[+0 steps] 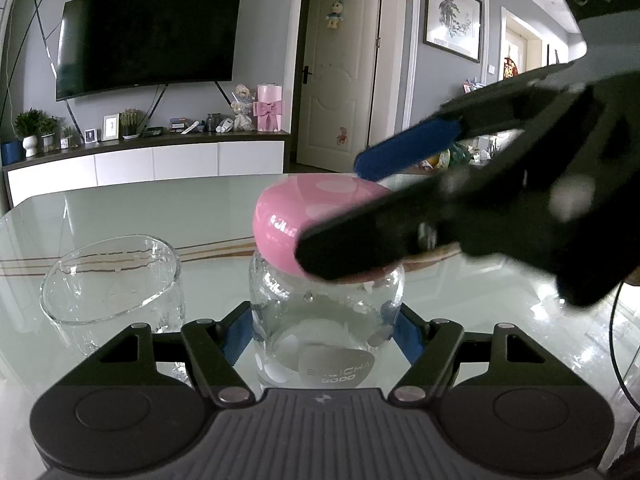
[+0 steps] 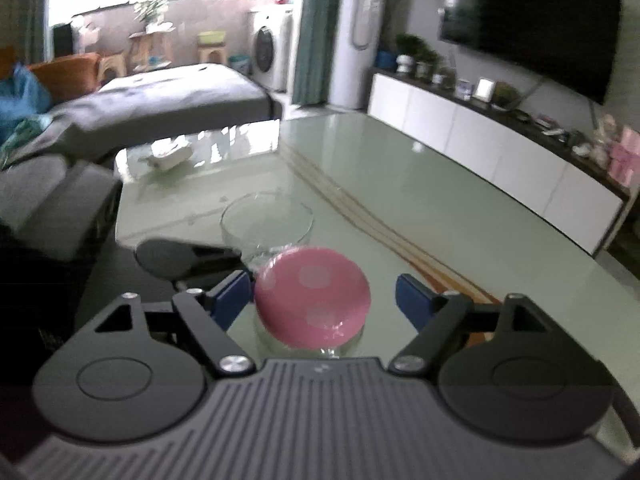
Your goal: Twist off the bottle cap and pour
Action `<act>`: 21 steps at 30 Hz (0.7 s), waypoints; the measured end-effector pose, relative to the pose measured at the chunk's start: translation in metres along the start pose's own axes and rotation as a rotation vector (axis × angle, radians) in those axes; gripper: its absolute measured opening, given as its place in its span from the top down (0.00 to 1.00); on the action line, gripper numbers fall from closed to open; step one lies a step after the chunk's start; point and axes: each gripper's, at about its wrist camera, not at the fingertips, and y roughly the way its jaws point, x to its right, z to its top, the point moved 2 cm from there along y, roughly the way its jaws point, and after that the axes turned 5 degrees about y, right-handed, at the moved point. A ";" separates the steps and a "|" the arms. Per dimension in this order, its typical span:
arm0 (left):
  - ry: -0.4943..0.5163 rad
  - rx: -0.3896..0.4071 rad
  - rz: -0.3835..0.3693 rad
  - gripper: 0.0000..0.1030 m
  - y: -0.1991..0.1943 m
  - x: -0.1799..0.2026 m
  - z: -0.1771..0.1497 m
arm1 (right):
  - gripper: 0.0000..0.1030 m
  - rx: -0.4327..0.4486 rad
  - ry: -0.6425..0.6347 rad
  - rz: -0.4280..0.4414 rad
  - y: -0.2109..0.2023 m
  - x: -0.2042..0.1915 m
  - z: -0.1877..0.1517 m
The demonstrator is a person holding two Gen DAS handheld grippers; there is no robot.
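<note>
The glass table [image 1: 120, 208] carries the bottle [image 1: 320, 332], clamped at its body by the left gripper [image 1: 320, 330]. Left of the bottle stands a glass [image 1: 112, 280]. The right gripper [image 2: 324, 300] straddles the pink cap [image 2: 312, 296], pads apart and clear. Step in hand: unscrewing. Next, probably re-close on the cap and twist.

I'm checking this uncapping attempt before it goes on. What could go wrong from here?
1. The right gripper stands open around the pink cap, a gap showing beside its right finger; twisting now would likely slip.
2. The cap looks tilted on the glass bottle, so it could drop off.
3. The empty glass stands close beside the bottle, which the left gripper clamps; a swing could knock it.
</note>
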 end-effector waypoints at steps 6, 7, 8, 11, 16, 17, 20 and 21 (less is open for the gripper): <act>0.001 0.000 0.003 0.27 -0.001 0.002 0.000 | 0.22 -0.009 0.048 -0.078 0.003 -0.012 0.004; 0.002 0.001 0.004 0.27 -0.002 0.002 0.000 | 0.22 -0.016 0.062 -0.096 0.005 -0.014 0.004; 0.003 0.001 0.005 0.27 -0.002 0.003 0.000 | 0.23 -0.022 0.067 -0.111 0.007 -0.015 0.004; 0.003 0.001 0.005 0.27 -0.003 0.004 0.000 | 0.30 -0.030 0.064 -0.143 0.011 -0.016 0.003; 0.005 0.003 0.010 0.26 -0.003 0.013 -0.007 | 0.37 -0.041 0.073 -0.146 0.015 -0.015 0.003; 0.004 0.002 0.009 0.26 -0.003 0.012 -0.001 | 0.37 -0.041 0.071 -0.145 0.015 -0.016 0.003; 0.003 0.002 0.007 0.26 -0.002 0.011 0.003 | 0.37 -0.042 0.056 -0.131 0.015 -0.015 0.002; 0.003 0.002 0.007 0.26 -0.002 0.011 0.003 | 0.37 -0.042 0.049 -0.126 0.014 -0.015 0.001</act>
